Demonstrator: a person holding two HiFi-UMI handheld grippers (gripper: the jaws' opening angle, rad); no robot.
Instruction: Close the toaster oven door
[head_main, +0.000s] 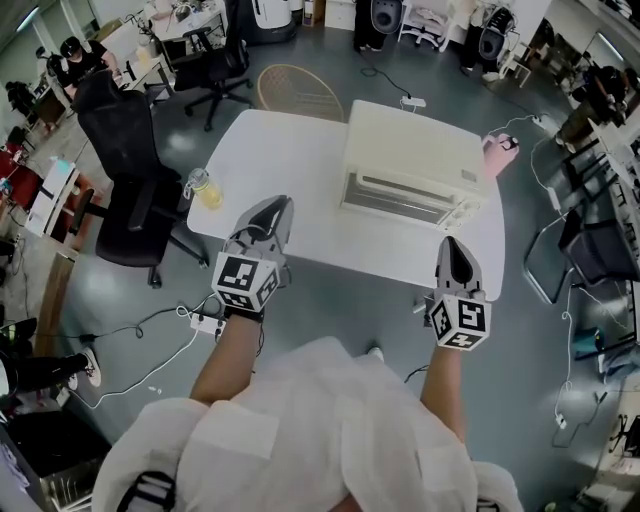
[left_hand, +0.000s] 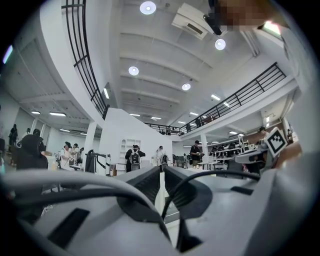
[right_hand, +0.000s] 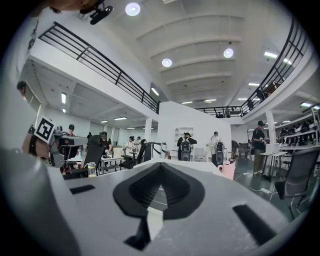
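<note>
A cream toaster oven (head_main: 410, 160) stands on the white table (head_main: 280, 160), right of the middle. Its glass front (head_main: 398, 197) faces me, and the door looks upright against it. My left gripper (head_main: 281, 207) hovers over the table's near edge, left of the oven and apart from it. A narrow slit shows between its fingers (left_hand: 162, 172), with nothing in it. My right gripper (head_main: 452, 246) hangs at the near edge below the oven's right corner, clear of it. Its jaws meet at the tip (right_hand: 160, 167) and hold nothing.
A jar of yellow liquid (head_main: 204, 188) sits at the table's left edge. A pink object (head_main: 497, 155) lies at the right edge. A black office chair (head_main: 130, 190) stands left of the table. A power strip (head_main: 207, 322) and cables lie on the floor.
</note>
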